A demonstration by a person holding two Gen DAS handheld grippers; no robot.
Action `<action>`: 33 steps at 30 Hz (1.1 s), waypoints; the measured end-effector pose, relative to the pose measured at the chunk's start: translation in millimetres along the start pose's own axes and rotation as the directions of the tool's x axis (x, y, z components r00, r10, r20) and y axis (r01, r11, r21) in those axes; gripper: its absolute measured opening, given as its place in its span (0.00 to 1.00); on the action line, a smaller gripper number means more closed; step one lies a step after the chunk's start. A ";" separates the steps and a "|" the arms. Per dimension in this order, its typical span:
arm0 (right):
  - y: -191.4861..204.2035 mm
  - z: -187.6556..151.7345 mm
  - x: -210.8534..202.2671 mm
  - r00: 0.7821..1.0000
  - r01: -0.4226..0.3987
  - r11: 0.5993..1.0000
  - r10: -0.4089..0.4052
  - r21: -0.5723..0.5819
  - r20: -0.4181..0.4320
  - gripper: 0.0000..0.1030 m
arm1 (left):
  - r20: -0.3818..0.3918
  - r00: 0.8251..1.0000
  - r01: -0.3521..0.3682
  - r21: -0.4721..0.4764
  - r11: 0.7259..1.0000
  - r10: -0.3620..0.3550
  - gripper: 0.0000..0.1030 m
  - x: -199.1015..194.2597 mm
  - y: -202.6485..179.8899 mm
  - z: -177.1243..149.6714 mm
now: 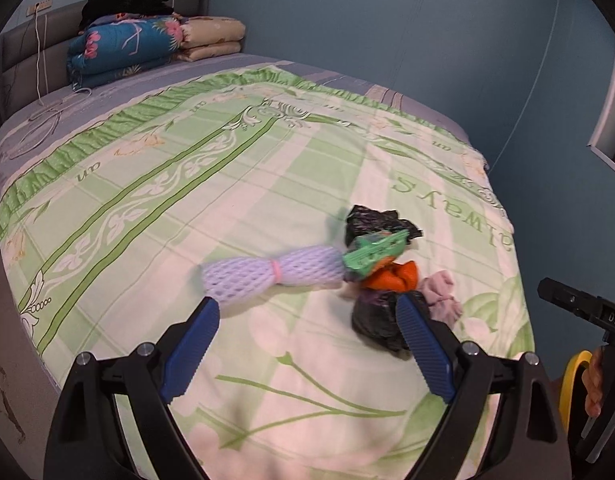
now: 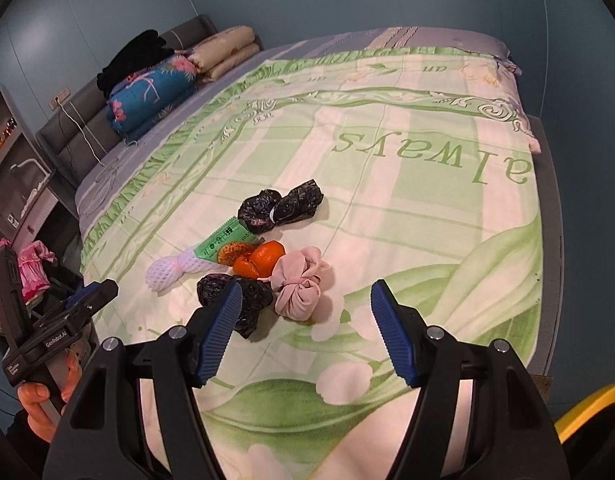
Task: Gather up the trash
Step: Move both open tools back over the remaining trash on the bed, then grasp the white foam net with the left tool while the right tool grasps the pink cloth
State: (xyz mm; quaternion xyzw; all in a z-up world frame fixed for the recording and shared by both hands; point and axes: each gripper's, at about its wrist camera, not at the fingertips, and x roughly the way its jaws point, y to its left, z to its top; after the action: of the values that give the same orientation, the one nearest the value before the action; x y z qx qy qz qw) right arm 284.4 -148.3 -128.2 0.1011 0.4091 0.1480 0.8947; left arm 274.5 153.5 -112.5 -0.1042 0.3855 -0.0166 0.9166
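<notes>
Two grippers hang over the near end of the bed (image 2: 427, 208), both tipped down toward one small heap of trash on the green-and-white cover. The left gripper (image 1: 307, 320) has its blue pads spread wide with nothing between them; the right gripper (image 2: 305, 308) is likewise open and empty, its pads well clear of the cover. The heap sits just ahead of both: a white foam net (image 2: 167, 270) cinched at the middle, a green wrapper (image 2: 223, 240) lying across its end, orange peel (image 2: 259, 262) touching the wrapper, a pink wad (image 2: 299, 288) just beside the peel, a black bag (image 2: 235, 296) nearest the grippers and a second black bag (image 2: 281, 206) on the far side. Bunched like this, the pieces can probably be reached without much travel, and each gripper is likely held open so it can drop straight over a piece. From the right wrist view the pink wad lies between the right pads' lines, so it looks the likely first pick there; the foam net sits near the left gripper's left pad. A yellow rim (image 2: 587, 404) shows at the lower right, perhaps a bin, though too little shows to be sure. Folded quilts (image 1: 123, 48) are stacked at the headboard, well apart.
</notes>
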 end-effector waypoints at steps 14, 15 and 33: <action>14.8 0.5 92.4 0.984 0.032 0.999 -0.037 -0.026 -0.174 0.62 | -0.114 0.993 -0.013 -0.027 1.000 0.010 0.84 77.8 40.0 4.1; 14.8 0.8 94.9 0.983 0.036 0.999 -0.040 -0.028 -0.179 0.61 | -0.119 0.993 -0.013 -0.018 1.000 0.011 0.84 81.8 40.1 5.9; 12.5 -4.4 149.0 0.950 0.057 0.998 -0.063 -0.030 -0.306 0.43 | -0.179 0.984 0.031 0.119 0.992 -0.009 0.71 133.7 19.7 15.3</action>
State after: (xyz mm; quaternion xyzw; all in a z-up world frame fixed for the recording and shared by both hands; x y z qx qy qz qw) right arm 371.4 -84.5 -231.8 0.0552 0.5445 0.1388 0.8254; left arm 378.3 160.8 -200.1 -0.0504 0.4633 -0.0585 0.8828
